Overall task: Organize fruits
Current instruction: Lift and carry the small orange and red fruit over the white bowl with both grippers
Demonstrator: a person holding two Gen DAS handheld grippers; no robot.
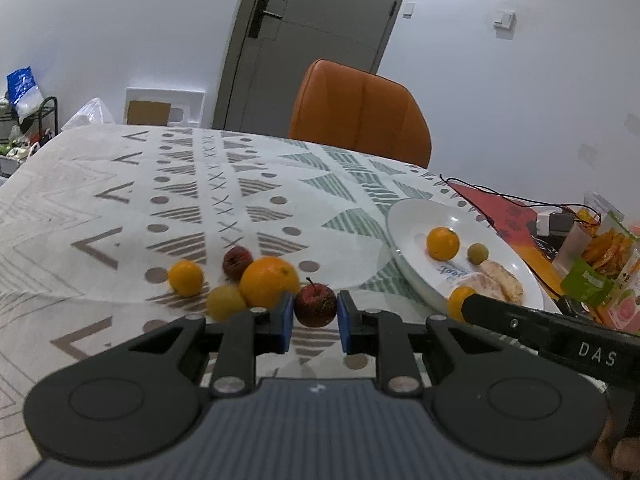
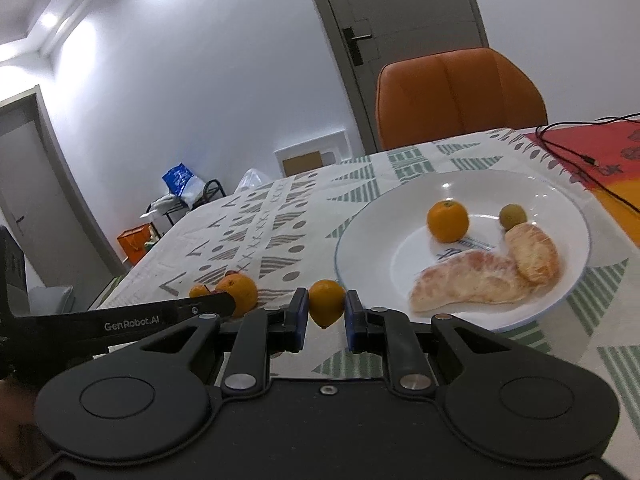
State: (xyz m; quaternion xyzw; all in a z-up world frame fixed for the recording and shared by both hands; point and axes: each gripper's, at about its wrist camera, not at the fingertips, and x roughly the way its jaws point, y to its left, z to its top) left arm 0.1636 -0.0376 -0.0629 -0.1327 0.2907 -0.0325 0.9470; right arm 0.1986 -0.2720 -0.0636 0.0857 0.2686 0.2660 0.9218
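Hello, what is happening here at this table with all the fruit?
A person is sorting fruit with two handheld grippers. The left gripper holds a small dark red apple; the right gripper holds a small orange citrus fruit beside the white round plate. A few fruits already lie on that plate; four wait on the patterned tablecloth.

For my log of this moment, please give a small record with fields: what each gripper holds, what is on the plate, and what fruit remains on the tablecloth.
left gripper: shut on small red apple
right gripper: shut on small orange fruit
plate: one mandarin, one greenish round fruit, two peeled citrus segments
tablecloth: large orange, small orange, yellow fruit, second red apple
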